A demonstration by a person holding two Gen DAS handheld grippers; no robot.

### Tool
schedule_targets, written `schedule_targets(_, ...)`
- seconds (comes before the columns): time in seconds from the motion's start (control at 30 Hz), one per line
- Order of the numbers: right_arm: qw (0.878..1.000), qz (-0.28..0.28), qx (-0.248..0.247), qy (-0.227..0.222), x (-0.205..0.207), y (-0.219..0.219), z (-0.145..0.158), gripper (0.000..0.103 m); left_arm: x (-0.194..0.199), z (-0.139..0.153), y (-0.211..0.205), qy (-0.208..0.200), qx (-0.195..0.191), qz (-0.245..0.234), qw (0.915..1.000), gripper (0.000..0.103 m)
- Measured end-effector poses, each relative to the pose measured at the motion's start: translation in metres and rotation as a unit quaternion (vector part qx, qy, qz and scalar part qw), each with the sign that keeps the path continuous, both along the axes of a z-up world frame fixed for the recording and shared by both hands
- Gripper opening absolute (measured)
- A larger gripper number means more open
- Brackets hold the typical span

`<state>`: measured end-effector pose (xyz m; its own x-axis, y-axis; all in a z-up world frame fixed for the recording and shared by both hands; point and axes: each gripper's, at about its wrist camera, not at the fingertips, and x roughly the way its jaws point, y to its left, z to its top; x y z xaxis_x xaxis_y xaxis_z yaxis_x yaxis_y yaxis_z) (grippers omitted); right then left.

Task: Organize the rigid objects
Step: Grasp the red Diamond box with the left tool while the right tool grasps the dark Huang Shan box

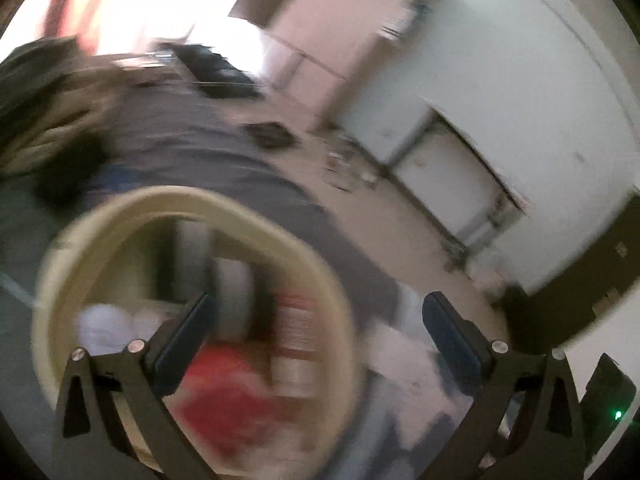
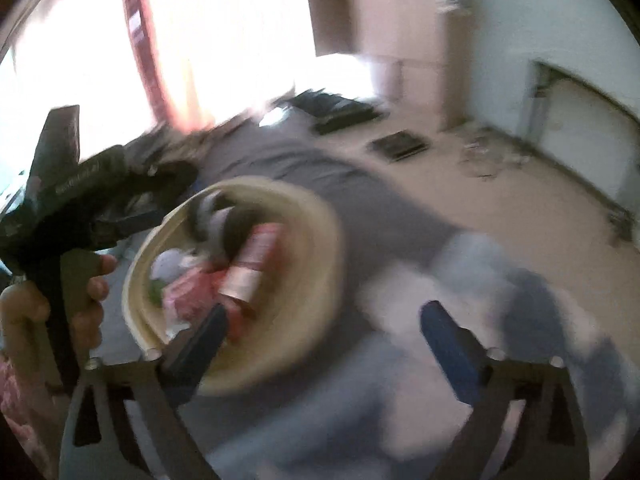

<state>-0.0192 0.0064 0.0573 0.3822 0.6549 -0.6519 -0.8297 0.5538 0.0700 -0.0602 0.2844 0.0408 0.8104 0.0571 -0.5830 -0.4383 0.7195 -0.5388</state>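
Observation:
Both views are heavily blurred. A round cream basket (image 1: pixel 240 208) sits below my left gripper (image 1: pixel 318 312), whose jaws stand wide open with nothing pressed between the pads. Inside it lie a red packet (image 1: pixel 224 396), a red-and-white can (image 1: pixel 296 328), a grey cylinder (image 1: pixel 236 288) and something white (image 1: pixel 104 324). In the right wrist view the same basket (image 2: pixel 328 232) lies left of centre, with the can (image 2: pixel 256 264) in it. My right gripper (image 2: pixel 324 318) is open and holds nothing, its left finger over the basket's near rim. A hand (image 2: pixel 88 312) holds the left gripper (image 2: pixel 154 198) beside the basket.
The basket rests on a grey sheet (image 1: pixel 208 148). Pale crumpled cloth (image 2: pixel 440 288) lies to its right. Two dark flat objects (image 2: pixel 344 114) (image 2: pixel 400 144) and small clutter (image 2: pixel 488 156) lie on the beige floor. White cabinets (image 1: pixel 500 92) stand at the right, a bright window with a red curtain (image 2: pixel 140 40) behind.

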Motion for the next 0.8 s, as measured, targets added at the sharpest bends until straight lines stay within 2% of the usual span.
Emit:
schedule_targets(0.07, 0.997, -0.071, 0.012, -0.021, 0.004, -0.063, 0.012, 0.103, 0.025, 0.004, -0.030, 0.000, 0.002, -0.053, 0.9986, 0.103)
schedule_targets(0.17, 0.984, -0.171, 0.001, -0.044, 0.002, -0.148, 0.012, 0.103, 0.063, 0.006, -0.086, 0.017, 0.020, -0.139, 0.9900, 0.103)
schedule_targets(0.23, 0.974, -0.222, -0.013, -0.051, -0.002, -0.188, 0.003, 0.103, 0.085, 0.002, -0.123, 0.041, 0.033, -0.185, 0.9812, 0.103)
schedule_targets(0.3, 0.965, -0.260, -0.002, -0.035, -0.009, -0.220, -0.012, 0.103, 0.101, -0.002, -0.164, 0.064, 0.068, -0.234, 0.9677, 0.103)
schedule_targets(0.37, 0.963, -0.269, 0.007, -0.006, -0.018, -0.238, -0.033, 0.103, 0.108, -0.009, -0.195, 0.078, 0.119, -0.285, 0.9480, 0.103)
schedule_targets(0.43, 0.962, -0.273, 0.000, 0.020, -0.024, -0.245, -0.059, 0.103, 0.113, -0.020, -0.228, 0.092, 0.165, -0.337, 0.9224, 0.103)
schedule_targets(0.5, 0.963, -0.265, -0.001, 0.038, -0.022, -0.250, -0.073, 0.103, 0.117, -0.028, -0.240, 0.099, 0.182, -0.359, 0.9103, 0.103)
schedule_targets(0.57, 0.966, -0.251, 0.000, 0.058, -0.011, -0.247, -0.082, 0.103, 0.118, -0.037, -0.250, 0.086, 0.197, -0.379, 0.9002, 0.103)
schedule_targets(0.67, 0.970, -0.238, -0.005, 0.058, -0.001, -0.242, -0.085, 0.103, 0.119, -0.045, -0.253, 0.074, 0.208, -0.405, 0.8875, 0.103)
schedule_targets(0.73, 0.971, -0.231, -0.018, 0.051, 0.004, -0.233, -0.089, 0.103, 0.115, -0.049, -0.262, 0.072, 0.228, -0.426, 0.8726, 0.103)
schedule_targets(0.8, 0.972, -0.230, -0.031, 0.047, 0.005, -0.235, -0.094, 0.103, 0.110, -0.054, -0.277, 0.069, 0.254, -0.452, 0.8521, 0.103)
